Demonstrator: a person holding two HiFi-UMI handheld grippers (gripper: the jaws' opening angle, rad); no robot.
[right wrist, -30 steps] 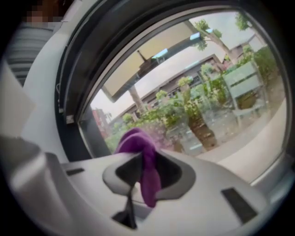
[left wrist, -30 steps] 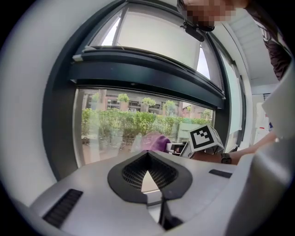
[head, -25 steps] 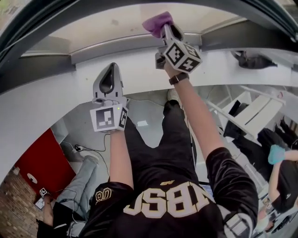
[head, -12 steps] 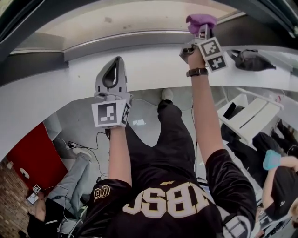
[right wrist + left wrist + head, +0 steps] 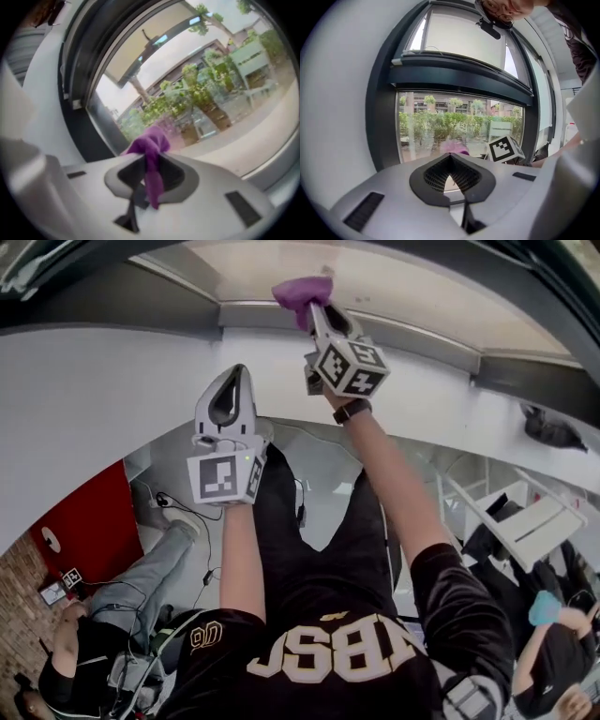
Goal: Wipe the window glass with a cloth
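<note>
A purple cloth (image 5: 151,154) is pinched in my right gripper (image 5: 149,161), which is shut on it. The bunched cloth (image 5: 302,290) is pressed against the window glass (image 5: 394,282) near its left frame, with the right gripper (image 5: 314,307) raised up to the pane. My left gripper (image 5: 228,390) hangs lower and to the left, in front of the white wall, away from the glass. Its jaws are together with nothing between them (image 5: 451,173). In the left gripper view the purple cloth (image 5: 455,146) and the right gripper's marker cube (image 5: 505,148) show against the glass (image 5: 440,126).
A dark window frame (image 5: 384,126) borders the glass at left and a dark crossbar (image 5: 459,77) runs above it. Greenery and buildings (image 5: 201,93) lie outside. Below, people sit on the floor (image 5: 112,634), and white furniture (image 5: 525,521) stands at right.
My right gripper swept the cloth along the glass, first to the right, then back left toward the frame. The left gripper stayed about where it was, still shut.
</note>
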